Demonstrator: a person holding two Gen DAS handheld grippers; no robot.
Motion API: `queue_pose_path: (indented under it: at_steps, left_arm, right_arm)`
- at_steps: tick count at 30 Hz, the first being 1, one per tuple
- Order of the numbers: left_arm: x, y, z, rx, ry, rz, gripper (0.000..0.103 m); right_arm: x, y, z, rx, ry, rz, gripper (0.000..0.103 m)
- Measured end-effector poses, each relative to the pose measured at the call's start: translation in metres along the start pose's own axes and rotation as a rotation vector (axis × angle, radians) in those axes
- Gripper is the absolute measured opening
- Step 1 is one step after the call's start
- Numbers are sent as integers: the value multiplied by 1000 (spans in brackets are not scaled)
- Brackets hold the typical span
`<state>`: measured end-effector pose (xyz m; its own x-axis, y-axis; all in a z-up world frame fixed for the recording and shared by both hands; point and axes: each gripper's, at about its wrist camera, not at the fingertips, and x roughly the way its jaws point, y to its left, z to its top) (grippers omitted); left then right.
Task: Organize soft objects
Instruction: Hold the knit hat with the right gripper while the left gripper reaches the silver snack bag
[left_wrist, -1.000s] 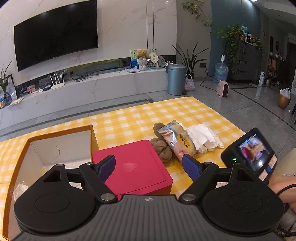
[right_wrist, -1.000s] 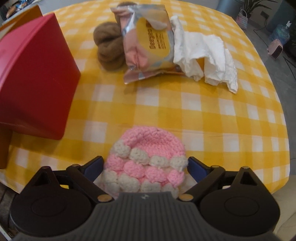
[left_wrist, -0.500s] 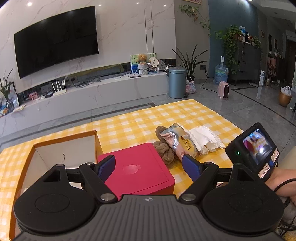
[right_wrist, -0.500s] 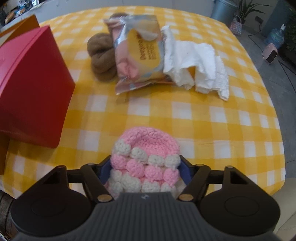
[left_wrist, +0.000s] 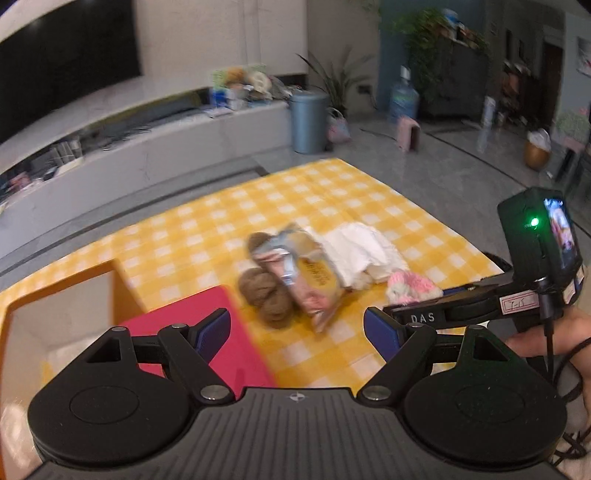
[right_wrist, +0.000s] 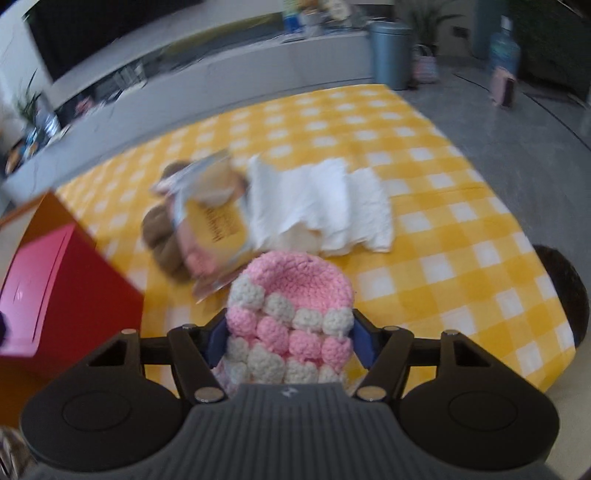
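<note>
A pink and white crochet hat (right_wrist: 290, 295) sits between the blue pads of my right gripper (right_wrist: 290, 341), whose jaws are closing and pressing on its sides; the hat hangs above the yellow checked tablecloth (right_wrist: 443, 266). The left wrist view shows the same hat (left_wrist: 413, 288) raised at the right, near the table's edge. My left gripper (left_wrist: 297, 330) is open with nothing between its fingers, over the red lid (left_wrist: 207, 332). Beyond lie a brown yarn bundle (left_wrist: 269, 295), a foil snack packet (left_wrist: 310, 280) and a crumpled white cloth (left_wrist: 365, 254).
An open orange box (left_wrist: 62, 321) with a pale inside stands at the left, the red lid resting against it. A hand (left_wrist: 546, 339) holds the right gripper at the table's right edge. A TV bench, a bin and plants stand on the floor beyond.
My right gripper's jaws have closed in on the pink hat and lifted it off the tablecloth, tilting up. The left gripper has shifted sideways and stays open.
</note>
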<state>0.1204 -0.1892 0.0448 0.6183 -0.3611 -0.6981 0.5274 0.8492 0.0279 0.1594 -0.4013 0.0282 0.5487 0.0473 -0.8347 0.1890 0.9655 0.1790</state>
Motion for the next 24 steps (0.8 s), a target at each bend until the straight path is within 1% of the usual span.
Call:
queue_pose_path:
  at_steps: [1, 3, 5, 6, 7, 8, 10, 11, 13, 14, 16, 17, 18, 19, 20, 22, 23, 24]
  left_arm:
    - [8, -5, 4, 17, 19, -20, 96]
    - [29, -11, 14, 14, 73, -28, 96]
    - [50, -14, 23, 15, 97, -40, 96]
    - [62, -16, 25, 32, 113, -44, 96]
    - [74, -16, 26, 46, 143, -38, 93]
    - [87, -14, 27, 51, 179, -27, 93]
    - [107, -9, 26, 7, 219, 5, 93]
    - [115, -5, 25, -30, 226, 7, 93]
    - [128, 2, 21, -101, 230, -28, 94]
    - [131, 1, 21, -101, 215, -20, 96]
    - [137, -4, 21, -69, 183, 34, 96]
    - [140, -6, 20, -55, 169, 49, 96]
    - [143, -8, 21, -46, 165, 41, 94]
    - [146, -8, 21, -57, 180, 15, 91]
    - [149, -7, 20, -84, 197, -11, 91]
    - [152, -7, 18, -134, 204, -57, 91]
    - [153, -8, 18, -142, 207, -71, 91]
    - [156, -9, 17, -143, 212, -70, 91]
  right_arm:
    - [-1, -4, 1, 15, -4, -2, 66]
    - [-3, -10, 3, 39, -12, 15, 65]
    - [-6, -12, 3, 43, -20, 36, 65]
    - [-6, -16, 3, 46, -26, 40, 65]
    - [-7, -17, 4, 50, -30, 40, 64]
    - [-7, -20, 4, 58, -31, 23, 64]
    - [-7, -26, 4, 71, -33, 12, 64]
    - [-7, -30, 5, 85, -34, 19, 64]
    - [-11, -36, 4, 102, -42, 33, 64]
    - [-13, -38, 5, 105, -49, 33, 64]
    - [-16, -42, 5, 110, -63, 28, 64]
    - [-17, -44, 5, 115, -69, 29, 64]
    - [-18, -45, 5, 121, -71, 32, 64]
    - [-18, -47, 5, 126, -72, 36, 64]
    - [-18, -49, 5, 130, -73, 36, 64]
    - [-19, -51, 5, 134, -73, 30, 64]
    - [-19, -51, 5, 135, -74, 27, 65]
    - [-19, -52, 5, 138, -75, 26, 65]
